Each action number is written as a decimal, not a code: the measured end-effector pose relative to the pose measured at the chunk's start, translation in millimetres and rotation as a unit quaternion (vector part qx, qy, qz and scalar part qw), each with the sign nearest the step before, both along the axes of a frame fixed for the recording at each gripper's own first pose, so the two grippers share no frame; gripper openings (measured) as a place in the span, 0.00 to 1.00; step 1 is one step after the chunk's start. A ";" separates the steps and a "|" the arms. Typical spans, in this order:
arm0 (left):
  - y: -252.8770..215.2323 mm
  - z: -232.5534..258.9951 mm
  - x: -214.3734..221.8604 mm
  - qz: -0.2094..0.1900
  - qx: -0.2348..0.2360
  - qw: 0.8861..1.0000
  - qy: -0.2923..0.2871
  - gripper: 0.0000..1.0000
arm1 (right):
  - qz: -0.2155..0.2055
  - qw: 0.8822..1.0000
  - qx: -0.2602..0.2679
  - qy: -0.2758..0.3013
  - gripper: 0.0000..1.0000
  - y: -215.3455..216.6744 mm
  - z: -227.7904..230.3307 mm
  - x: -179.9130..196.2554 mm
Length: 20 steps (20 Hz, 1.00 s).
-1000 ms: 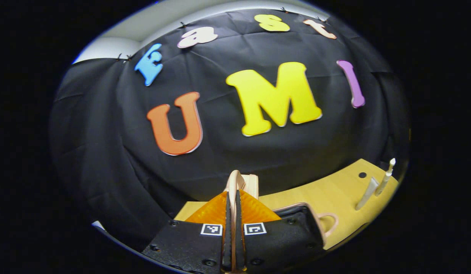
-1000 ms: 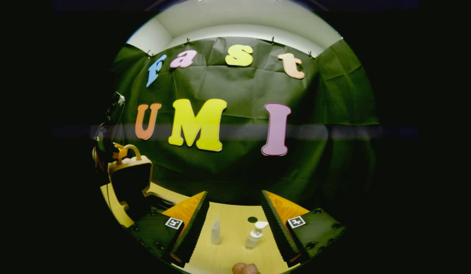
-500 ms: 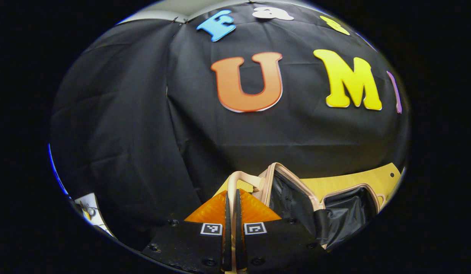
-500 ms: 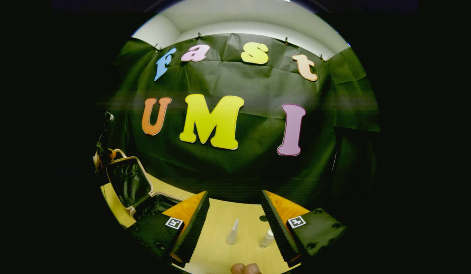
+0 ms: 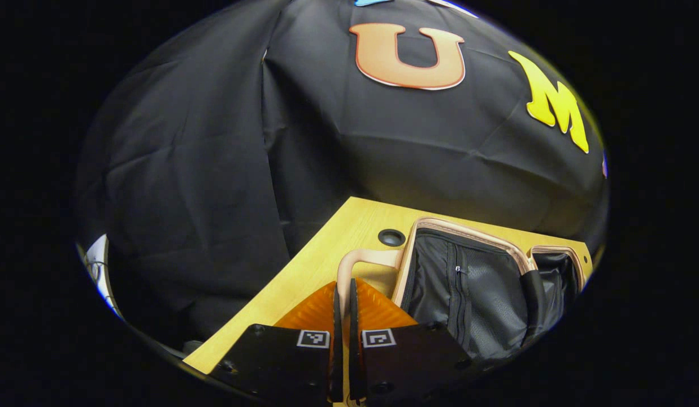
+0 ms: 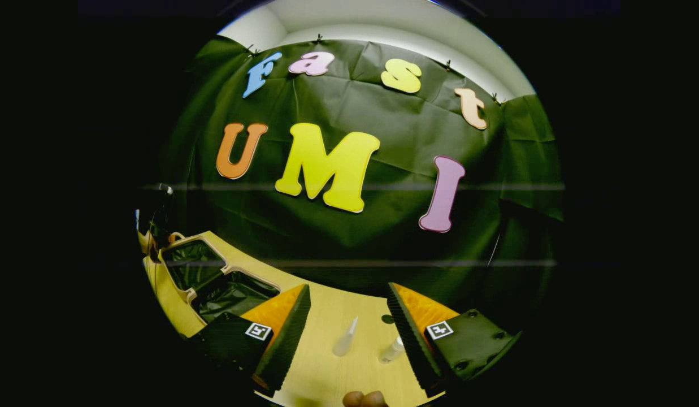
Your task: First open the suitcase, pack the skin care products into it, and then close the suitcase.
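Observation:
In the left gripper view my left gripper (image 5: 343, 294) is shut on the pale pink handle (image 5: 360, 261) of the suitcase lid (image 5: 462, 288), which lies swung open and shows its black mesh lining. The lower half (image 5: 558, 271) sits just beyond it. In the right gripper view the open suitcase (image 6: 213, 282) lies at the far left of the wooden table (image 6: 326, 379). My right gripper (image 6: 349, 322) hangs open above a white tube (image 6: 344, 339) and a small pump bottle (image 6: 392, 350), both standing on the table between its fingers.
The black booth wall rises close behind the table. A round cable hole (image 5: 391, 237) sits in the tabletop near the suitcase handle, and another hole (image 6: 386, 319) lies behind the bottle. Fingertips of a hand (image 6: 363, 399) show at the bottom edge of the right gripper view.
My left gripper has swung the lid by its handle from upright down to nearly flat. The right gripper has shifted slightly, and the tube and bottle sit a little to the right between its fingers.

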State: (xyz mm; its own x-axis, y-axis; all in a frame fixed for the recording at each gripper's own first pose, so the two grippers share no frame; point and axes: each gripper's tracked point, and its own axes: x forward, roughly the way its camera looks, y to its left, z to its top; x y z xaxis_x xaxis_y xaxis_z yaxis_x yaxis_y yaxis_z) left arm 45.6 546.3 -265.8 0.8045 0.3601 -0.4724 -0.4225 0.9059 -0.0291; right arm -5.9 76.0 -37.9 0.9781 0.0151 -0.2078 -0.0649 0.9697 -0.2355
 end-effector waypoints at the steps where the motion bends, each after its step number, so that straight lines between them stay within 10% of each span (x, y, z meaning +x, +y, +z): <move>1: 1.3 -8.4 0.7 0.000 -0.007 1.000 0.004 0.07 | 0.000 1.000 -0.001 0.002 0.81 0.9 -1.2 0.7; 10: -16.0 21.7 -8.3 0.016 -0.020 1.000 -0.010 0.39 | -0.017 0.999 0.022 0.015 0.80 -13.7 -8.6 5.9; 11: -28.5 44.6 -9.2 0.014 -0.018 0.999 -0.031 0.46 | -0.016 0.999 0.032 0.017 0.80 -15.0 -10.6 5.3; 12: -42.7 69.6 -11.3 0.014 -0.010 0.998 -0.053 0.80 | -0.013 0.999 0.039 0.015 0.81 -15.5 -9.3 4.4; 13: -58.3 93.8 -14.4 0.010 0.003 0.997 -0.070 0.71 | -0.009 0.999 0.045 0.012 0.81 -16.8 -9.4 3.6; 14: -75.7 119.3 -18.5 0.005 0.023 0.996 -0.089 0.90 | -0.005 0.999 0.049 0.009 0.81 -18.9 -8.5 3.3; 20: -233.3 224.8 -42.1 -0.066 0.091 0.980 -0.164 0.95 | 0.006 0.997 0.073 0.005 0.81 -57.0 -17.6 -1.9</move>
State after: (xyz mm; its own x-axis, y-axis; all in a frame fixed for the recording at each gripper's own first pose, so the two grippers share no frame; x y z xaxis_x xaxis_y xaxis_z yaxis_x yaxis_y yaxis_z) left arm 3.5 312.9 -41.0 0.9478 0.2961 -0.1187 -0.2955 0.9551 0.0231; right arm -7.8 19.0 -55.5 0.9754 0.0571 -0.2131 -0.0781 0.9927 -0.0916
